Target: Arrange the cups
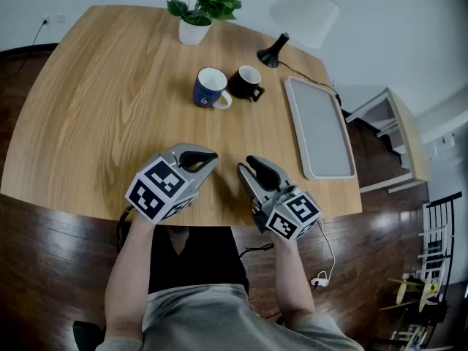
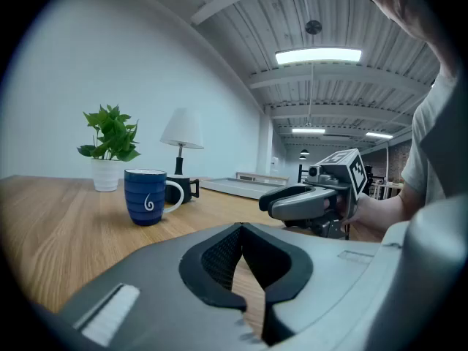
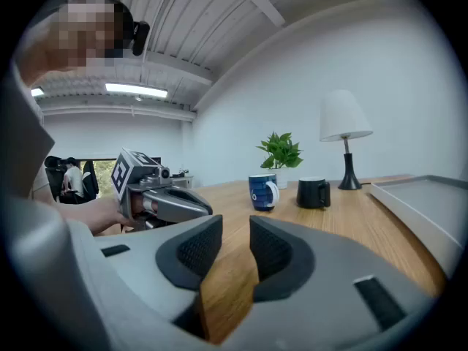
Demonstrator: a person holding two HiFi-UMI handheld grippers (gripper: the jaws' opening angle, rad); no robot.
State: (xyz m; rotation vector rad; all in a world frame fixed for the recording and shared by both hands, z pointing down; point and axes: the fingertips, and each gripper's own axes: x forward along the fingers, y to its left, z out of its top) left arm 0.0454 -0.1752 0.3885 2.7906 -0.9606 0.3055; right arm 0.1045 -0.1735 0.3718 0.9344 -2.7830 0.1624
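Open bench (image 1: 102,101) runs from the near edge to the blue cup (image 1: 210,88) and black cup (image 1: 246,83). A tray (image 1: 319,123) stands to the right, with a potted plant (image 1: 199,9) and lamp (image 1: 300,9) behind.

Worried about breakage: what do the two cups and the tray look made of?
Blue cup: probably glazed ceramic; glossy, white inside and handle. Black cup: probably ceramic too; smooth, soft sheen. Tray: pale grey, matte, raised rim; plastic or coated metal, unclear.

In the left gripper view, the dark blue ceramic mug (image 2: 145,196) hides most of the black ceramic mug (image 2: 188,186). In the right gripper view, the picture's edge cuts off the grey rectangular tray (image 3: 431,202) lying along the pale wooden table's (image 3: 365,221) right edge.
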